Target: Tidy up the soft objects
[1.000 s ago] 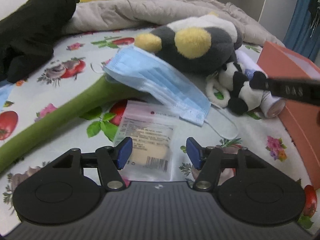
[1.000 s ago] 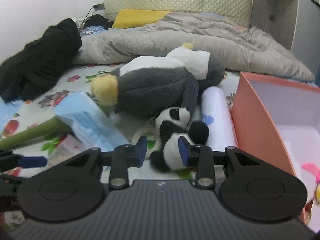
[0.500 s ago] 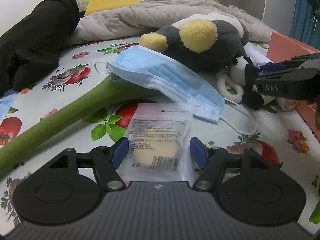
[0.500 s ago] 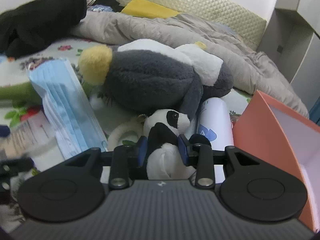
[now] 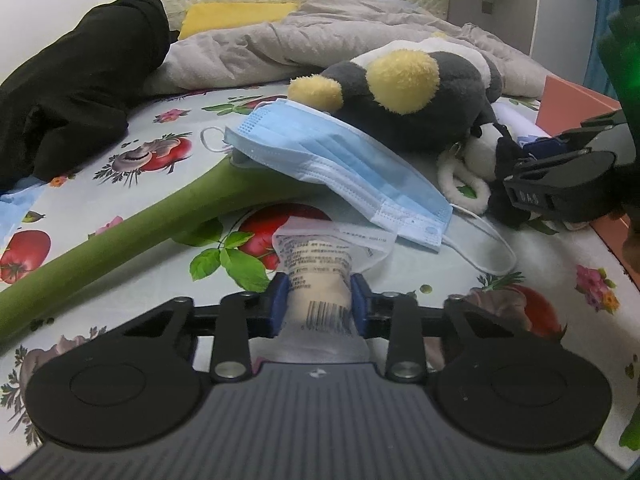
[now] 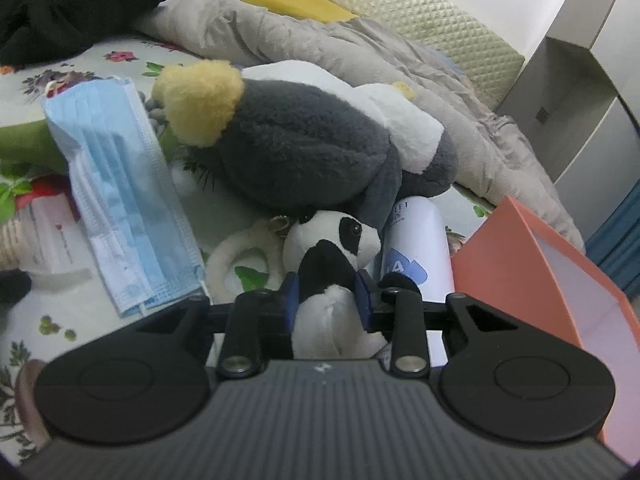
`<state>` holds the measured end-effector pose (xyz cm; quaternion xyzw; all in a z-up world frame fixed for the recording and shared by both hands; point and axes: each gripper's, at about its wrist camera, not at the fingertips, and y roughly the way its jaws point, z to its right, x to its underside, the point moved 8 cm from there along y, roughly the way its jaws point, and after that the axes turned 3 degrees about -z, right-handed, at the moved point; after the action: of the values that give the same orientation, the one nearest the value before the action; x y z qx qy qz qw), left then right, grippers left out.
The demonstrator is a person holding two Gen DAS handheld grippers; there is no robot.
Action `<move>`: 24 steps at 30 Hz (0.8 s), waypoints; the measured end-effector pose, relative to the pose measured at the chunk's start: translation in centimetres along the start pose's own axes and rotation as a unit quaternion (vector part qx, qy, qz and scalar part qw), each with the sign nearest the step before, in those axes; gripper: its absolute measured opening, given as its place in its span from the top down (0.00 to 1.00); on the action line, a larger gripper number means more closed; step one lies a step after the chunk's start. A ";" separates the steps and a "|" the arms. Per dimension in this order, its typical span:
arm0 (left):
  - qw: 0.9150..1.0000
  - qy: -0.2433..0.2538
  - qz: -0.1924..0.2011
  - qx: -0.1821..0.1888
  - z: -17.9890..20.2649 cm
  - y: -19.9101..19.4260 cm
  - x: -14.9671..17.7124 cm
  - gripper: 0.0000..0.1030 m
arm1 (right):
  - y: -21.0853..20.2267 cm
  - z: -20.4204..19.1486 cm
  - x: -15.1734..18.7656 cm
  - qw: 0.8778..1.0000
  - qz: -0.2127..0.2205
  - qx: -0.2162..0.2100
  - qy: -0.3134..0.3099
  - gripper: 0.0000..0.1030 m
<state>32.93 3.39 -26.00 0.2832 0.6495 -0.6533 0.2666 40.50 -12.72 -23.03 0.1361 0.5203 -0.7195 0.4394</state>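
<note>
Plushies: two, panda (image 6: 336,264) beside penguin (image 6: 304,152) | masks: one (image 5: 340,168) | left tool (image 5: 319,304) clamps packet (image 5: 320,276), barcode showing | right tool (image 6: 326,298) clamps panda | bottle (image 6: 416,256) lettering unreadable

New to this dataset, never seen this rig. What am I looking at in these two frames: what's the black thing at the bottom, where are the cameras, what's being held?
No robot arm here: a person holds a two-finger gripper in each hand, and each gripper carries a fisheye camera that looks forward along its fingers. The black shape at the bottom of each picture is the gripper's own body.

The left wrist view shows the left gripper shut on a clear plastic packet lying on a fruit-print bedsheet. The right gripper enters at that picture's right edge.

The right wrist view shows the right gripper shut on a small panda plush.

Also on the bed: a blue face mask draped over a green stem-like plush, a big grey penguin plush, a white bottle and an open orange box.
</note>
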 end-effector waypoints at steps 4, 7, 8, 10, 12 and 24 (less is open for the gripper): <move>0.999 -0.032 -0.002 0.013 -0.5 -1.2 0.2 0.68 | -1.3 -0.7 0.5 1.000 -0.003 0.005 0.003 0.68; 0.999 -0.045 -0.006 0.013 -0.6 -2.4 0.9 0.68 | -2.7 -0.7 1.3 1.000 -0.006 -0.001 0.015 0.68; 0.999 -0.050 -0.008 0.016 -0.5 -2.9 1.3 0.68 | -3.2 -0.6 1.6 1.000 -0.008 -0.003 0.019 0.68; 0.998 -0.059 -0.011 0.022 -0.4 -3.8 1.9 0.68 | -4.4 -0.6 2.1 1.000 -0.008 -0.010 0.025 0.68; 0.998 -0.065 -0.015 0.025 -0.2 -4.8 2.5 0.68 | -5.8 -0.6 2.7 0.999 -0.011 -0.017 0.031 0.68; 0.996 -0.078 -0.008 0.033 1.4 -10.4 5.2 0.68 | -13.3 -1.3 6.1 0.992 -0.024 -0.095 0.079 0.68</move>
<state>21.82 2.21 -22.41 0.2344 0.6073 -0.6965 0.3020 26.31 -13.58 -19.20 0.1374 0.6221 -0.6646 0.3904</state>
